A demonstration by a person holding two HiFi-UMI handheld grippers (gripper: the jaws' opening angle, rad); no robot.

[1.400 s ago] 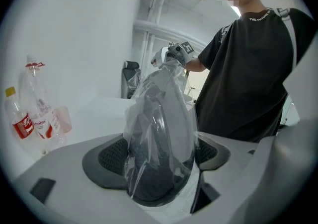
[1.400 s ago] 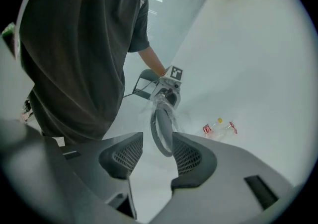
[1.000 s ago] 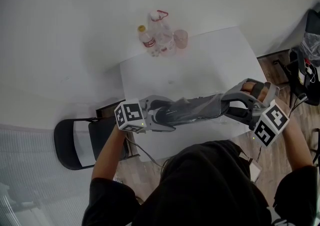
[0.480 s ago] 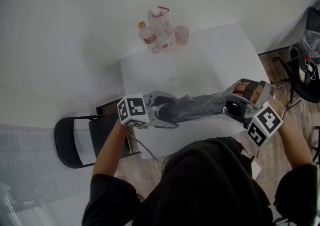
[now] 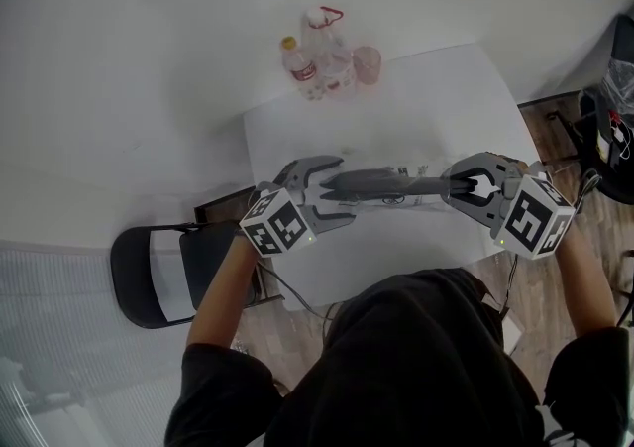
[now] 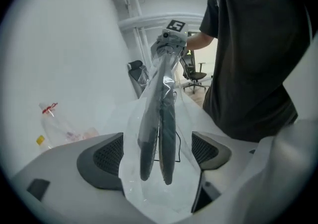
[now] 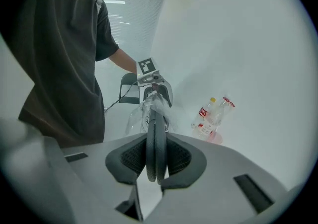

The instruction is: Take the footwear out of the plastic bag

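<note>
Two things could go wrong from here. The left gripper (image 5: pixel 339 190) sits at the 9 o'clock end of the bundle with its fingers (image 6: pixel 102 161) spread apart, one on each side of the plastic bag (image 6: pixel 130 143), and I judge they pinch nothing. If the right gripper (image 5: pixel 458 187) pulls toward 3 o'clock now, the bag would likely ride along with the footwear (image 5: pixel 386 180) and nothing would come free. If the left fingers close too far in, they would clamp the soles through the film. The pull would then stall, or the thin plastic would stretch and tear.

The right gripper's fingers are closed on the 3 o'clock end of the footwear, pads pressed to both outer faces. That end looks bare, with the film bunching only further along. Since the hold takes just the tips of two separate soles, one could slide against the other and drop.

The footwear is a dark, flat, thin pair laid face to face, edge-on to both gripper views. It spans between the two grippers over the white bench (image 5: pixel 416 108), and I cannot tell whether it touches the bench. The bag is clear, crinkled and glossy, loose around the pair, and probably slippery to pinch. Bottles (image 5: pixel 317 58) and a pink cup (image 5: pixel 368 63) stand well apart at the bench's 12 o'clock edge.
</note>
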